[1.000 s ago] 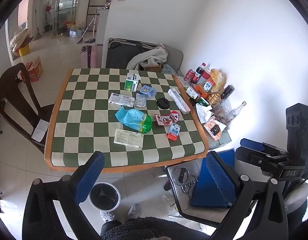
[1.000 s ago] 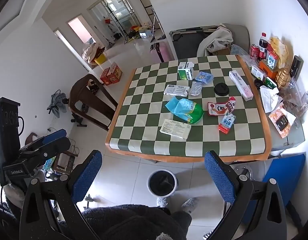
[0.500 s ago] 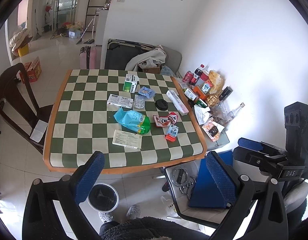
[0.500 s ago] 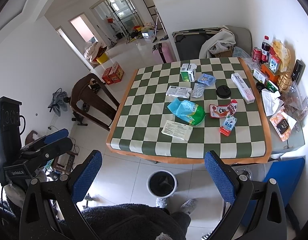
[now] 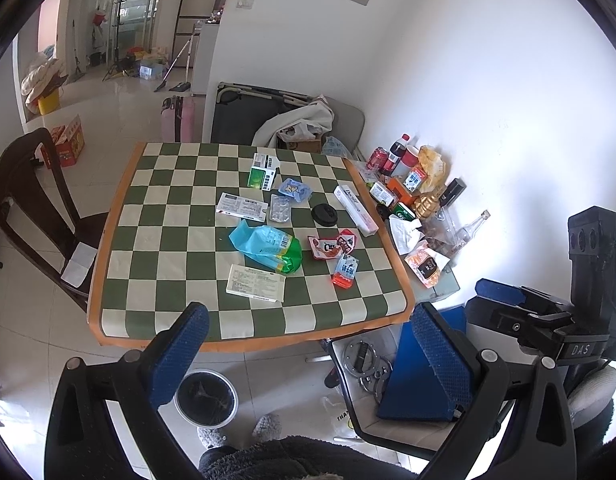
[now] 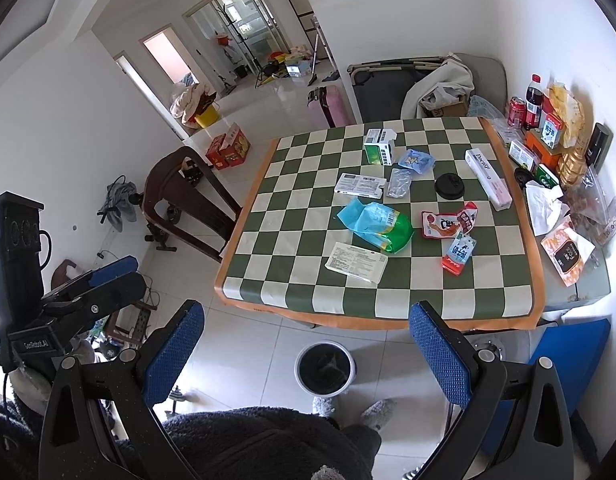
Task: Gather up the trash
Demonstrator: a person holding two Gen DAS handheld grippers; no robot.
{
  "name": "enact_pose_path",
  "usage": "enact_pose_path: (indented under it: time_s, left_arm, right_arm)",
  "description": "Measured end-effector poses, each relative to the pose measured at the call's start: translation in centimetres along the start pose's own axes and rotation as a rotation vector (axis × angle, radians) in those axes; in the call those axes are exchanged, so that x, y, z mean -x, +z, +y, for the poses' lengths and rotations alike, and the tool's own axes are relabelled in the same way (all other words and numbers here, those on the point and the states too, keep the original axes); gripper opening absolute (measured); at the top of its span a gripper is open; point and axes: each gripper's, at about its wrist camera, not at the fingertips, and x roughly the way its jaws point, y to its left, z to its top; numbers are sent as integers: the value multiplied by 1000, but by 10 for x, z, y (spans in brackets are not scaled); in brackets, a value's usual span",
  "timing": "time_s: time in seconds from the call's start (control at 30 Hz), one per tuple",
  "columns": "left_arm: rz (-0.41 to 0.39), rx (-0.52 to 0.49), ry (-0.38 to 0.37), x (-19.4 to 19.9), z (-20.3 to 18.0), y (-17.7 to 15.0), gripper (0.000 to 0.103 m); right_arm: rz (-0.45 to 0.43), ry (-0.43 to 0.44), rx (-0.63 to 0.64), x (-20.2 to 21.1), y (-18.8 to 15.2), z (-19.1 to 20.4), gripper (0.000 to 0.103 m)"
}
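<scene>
Both grippers hang high over a littered dining table (image 5: 115, 216), held back from it so the whole spread can be taken in before anything is picked. The left gripper (image 5: 308, 344) has its blue pads wide apart and empty; the right gripper (image 6: 308, 344) is the same, jaws spread, nothing between them.

The trash lies scattered across the green-and-cream checked top: a blue-and-green snack bag (image 5: 267, 246) near the middle, a flat white leaflet (image 5: 255, 282) just in front of it, a red wrapper (image 5: 332, 243) and a small blue-and-red packet (image 5: 345, 270) to its right, a black lid (image 5: 324, 215), a long white box (image 5: 356, 210), a green-and-white carton (image 5: 263, 172) and a few smaller packets toward the far side. None of it has been lifted yet, by the look of things.

A round bin (image 6: 325, 367) with a dark liner stands on the tiled floor just below the table's near edge, by the person's slippered feet, likely put there so each piece needs only a short drop. The nearest pieces look the easiest first grabs; the flat leaflet may be hard to pinch off the cloth.

A dark wooden chair (image 6: 179, 196) stands at the table's left; bottles, cans and cartons crowd a low side table (image 6: 592, 280) against the white wall on the right. A doorway opens onto a cluttered room behind.
</scene>
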Motion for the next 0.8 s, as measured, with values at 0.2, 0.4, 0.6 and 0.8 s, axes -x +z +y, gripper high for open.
enact_pose_path:
  time_s: [0.2, 0.4, 0.6, 0.8]
  left_arm:
    - [-3, 2, -2, 3, 6, -6, 103]
    - [-5, 2, -3, 8, -2, 1, 103]
    - [-7, 4, -6, 10, 2, -4, 103]
    - [-10, 2, -7, 10, -1, -5, 103]
  right_arm:
    - [-1, 2, 7, -1, 2, 2, 103]
    - [-4, 8, 16, -1, 6, 7, 103]
    - [-4, 7, 16, -1, 5, 7, 103]
    - [-7, 7, 14, -2, 4, 8, 103]
